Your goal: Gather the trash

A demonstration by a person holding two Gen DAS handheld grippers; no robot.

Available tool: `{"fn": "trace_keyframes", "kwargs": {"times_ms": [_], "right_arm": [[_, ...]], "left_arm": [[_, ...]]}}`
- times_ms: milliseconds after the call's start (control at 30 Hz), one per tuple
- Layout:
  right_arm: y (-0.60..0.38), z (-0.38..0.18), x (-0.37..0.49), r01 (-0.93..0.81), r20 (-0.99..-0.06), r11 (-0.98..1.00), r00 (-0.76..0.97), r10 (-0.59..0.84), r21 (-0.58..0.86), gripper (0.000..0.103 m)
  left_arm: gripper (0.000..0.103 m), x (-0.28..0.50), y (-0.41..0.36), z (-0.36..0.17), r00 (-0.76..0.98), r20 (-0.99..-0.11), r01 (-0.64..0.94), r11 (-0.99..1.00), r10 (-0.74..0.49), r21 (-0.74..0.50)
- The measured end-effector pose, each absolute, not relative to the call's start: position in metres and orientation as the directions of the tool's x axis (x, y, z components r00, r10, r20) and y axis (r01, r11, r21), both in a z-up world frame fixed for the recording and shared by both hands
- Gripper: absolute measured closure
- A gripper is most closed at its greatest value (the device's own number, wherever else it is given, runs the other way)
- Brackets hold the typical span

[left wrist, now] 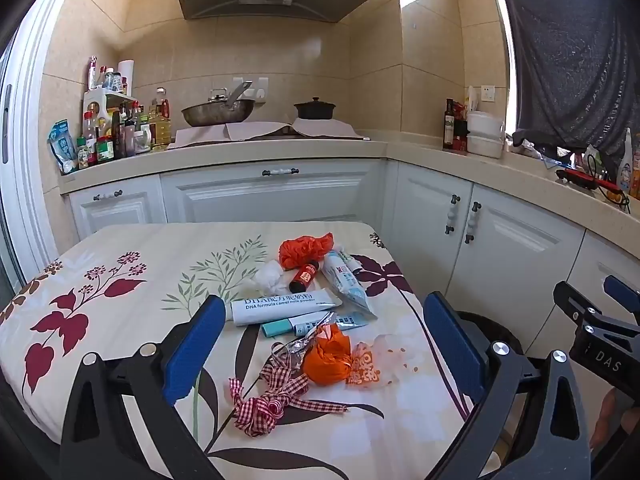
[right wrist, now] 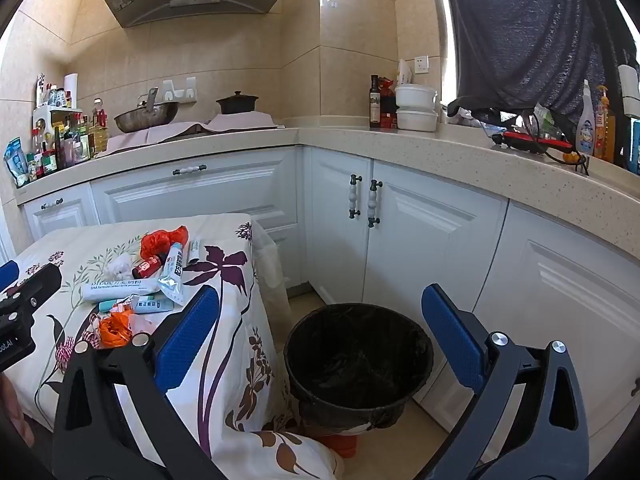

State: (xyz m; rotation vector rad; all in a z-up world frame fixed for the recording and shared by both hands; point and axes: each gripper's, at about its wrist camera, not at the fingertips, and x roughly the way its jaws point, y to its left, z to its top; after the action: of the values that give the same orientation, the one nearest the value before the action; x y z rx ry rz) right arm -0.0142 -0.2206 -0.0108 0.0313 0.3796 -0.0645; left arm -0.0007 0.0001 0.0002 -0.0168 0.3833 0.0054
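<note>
Trash (left wrist: 308,312) lies heaped on the floral tablecloth (left wrist: 120,280), left of the black bin (right wrist: 358,360) on the floor. Left gripper (left wrist: 324,344) and right gripper (right wrist: 320,340) both gape wide, empty.

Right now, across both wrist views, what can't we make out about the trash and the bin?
- Bin: black liner is too dark to show contents in the right wrist view; the left wrist view shows only a rim sliver behind the left gripper.
- Orange thing under the bin: mostly hidden by the tablecloth.
- Small brown bottle: label too small to read.
- Red checked ribbon: partly covered by the right gripper.
</note>
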Motion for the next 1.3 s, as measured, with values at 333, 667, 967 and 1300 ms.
{"fn": "trace_keyframes", "kwargs": {"times_ms": [333, 667, 967, 1300], "right_arm": [[-0.2208, -0.0099, -0.0143, 0.069, -0.370, 0.997, 0.927, -0.058, 0.017, 0.004], [-0.2230, -0.0089, -0.0149, 0.070, -0.368, 0.997, 0.928, -0.059, 0.018, 0.004], [-0.2241, -0.0071, -0.0159, 0.071, -0.367, 0.997, 0.928, -0.059, 0.018, 0.004], [-0.2236, -0.0068, -0.0156, 0.071, -0.366, 0.997, 0.929, -0.059, 0.018, 0.004]], "left_arm": [[0.006, 0.0001, 0.0006, 0.0001, 0.923, -0.384, -0.009, 1.000, 0.002, -0.016], [0.006, -0.0020, 0.0045, -0.0011, 0.924, -0.382, -0.017, 1.000, 0.011, -0.012], [0.006, 0.0002, 0.0066, -0.0026, 0.922, -0.386, -0.022, 1.000, 0.013, -0.018], [0.006, 0.0000, 0.0076, -0.0034, 0.922, -0.387, -0.024, 1.000, 0.015, -0.019]]}}
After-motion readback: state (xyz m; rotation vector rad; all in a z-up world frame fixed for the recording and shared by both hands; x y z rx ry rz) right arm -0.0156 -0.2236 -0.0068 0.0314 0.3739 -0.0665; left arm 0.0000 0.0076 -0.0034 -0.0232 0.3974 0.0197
